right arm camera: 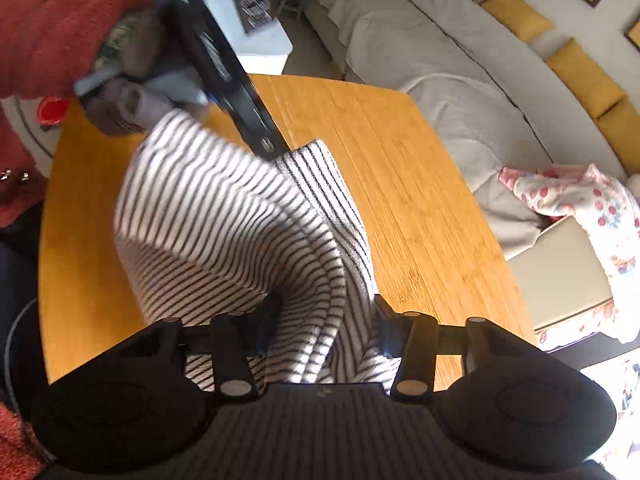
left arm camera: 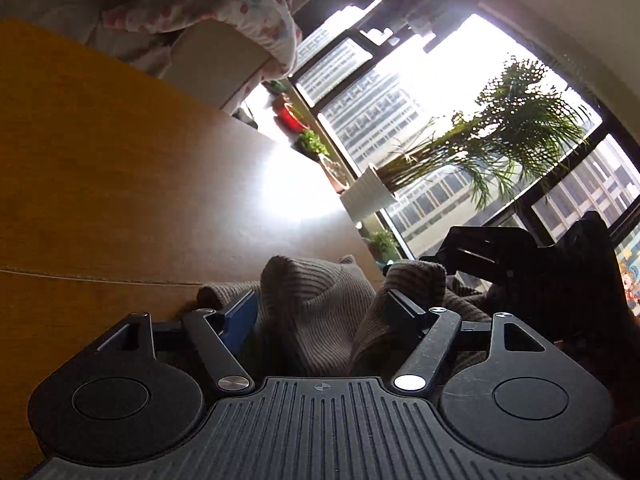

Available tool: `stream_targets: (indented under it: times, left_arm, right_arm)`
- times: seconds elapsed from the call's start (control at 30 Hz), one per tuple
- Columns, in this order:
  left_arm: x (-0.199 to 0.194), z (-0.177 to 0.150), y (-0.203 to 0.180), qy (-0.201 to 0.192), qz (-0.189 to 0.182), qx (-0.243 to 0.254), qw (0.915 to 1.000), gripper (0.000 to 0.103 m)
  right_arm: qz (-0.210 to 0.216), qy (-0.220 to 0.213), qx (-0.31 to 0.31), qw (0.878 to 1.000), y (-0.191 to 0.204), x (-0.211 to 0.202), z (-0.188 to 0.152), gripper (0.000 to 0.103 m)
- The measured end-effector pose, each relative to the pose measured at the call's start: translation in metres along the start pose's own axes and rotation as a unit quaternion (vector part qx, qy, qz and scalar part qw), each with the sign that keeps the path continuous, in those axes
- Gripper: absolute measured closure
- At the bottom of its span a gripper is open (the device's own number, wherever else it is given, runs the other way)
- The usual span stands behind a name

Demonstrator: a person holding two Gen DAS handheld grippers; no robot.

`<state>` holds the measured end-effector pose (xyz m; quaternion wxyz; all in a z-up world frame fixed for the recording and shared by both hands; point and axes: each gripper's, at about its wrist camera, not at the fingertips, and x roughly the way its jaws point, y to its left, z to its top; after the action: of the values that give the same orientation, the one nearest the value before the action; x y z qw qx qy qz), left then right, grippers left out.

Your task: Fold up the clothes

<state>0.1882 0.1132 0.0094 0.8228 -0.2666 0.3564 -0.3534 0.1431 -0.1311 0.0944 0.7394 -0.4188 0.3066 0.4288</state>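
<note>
A black-and-white striped knit garment (right arm camera: 224, 216) hangs bunched above the wooden table (right arm camera: 420, 184), held up between both grippers. My right gripper (right arm camera: 320, 320) is shut on a thick fold of it. My left gripper (left arm camera: 320, 304) is shut on another bunch of the same garment (left arm camera: 316, 312), which looks brownish against the window light. In the right wrist view the left gripper's body (right arm camera: 224, 64) reaches in from the upper left to the cloth's far corner. In the left wrist view the right gripper's body (left arm camera: 520, 256) shows at the right.
A grey sofa (right arm camera: 460, 92) with yellow cushions (right arm camera: 576, 72) lies beyond the table. A floral quilt (right arm camera: 580, 200) drapes a beige box (right arm camera: 560, 272) at the right. A window with potted plants (left arm camera: 460, 160) stands behind. The person's red sleeve (right arm camera: 48, 40) is at the left.
</note>
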Motion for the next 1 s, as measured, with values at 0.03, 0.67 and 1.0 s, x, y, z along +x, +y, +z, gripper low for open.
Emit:
stream_targets:
  times: [0.03, 0.67, 1.0]
  left_arm:
    - [-0.010, 0.000, -0.003, -0.008, 0.008, 0.014, 0.9998, 0.015]
    - [0.008, -0.024, -0.092, -0.021, 0.120, 0.220, 0.9677, 0.011]
    - [0.047, -0.015, -0.071, 0.001, 0.219, 0.260, 0.9403, 0.014]
  right_arm:
    - [-0.004, -0.004, 0.006, 1.000, -0.002, 0.005, -0.001, 0.040]
    - [-0.168, -0.086, 0.203, 0.961, -0.042, -0.030, -0.047, 0.018]
    - [-0.215, -0.028, 0.352, 0.911, -0.060, 0.042, -0.104, 0.018]
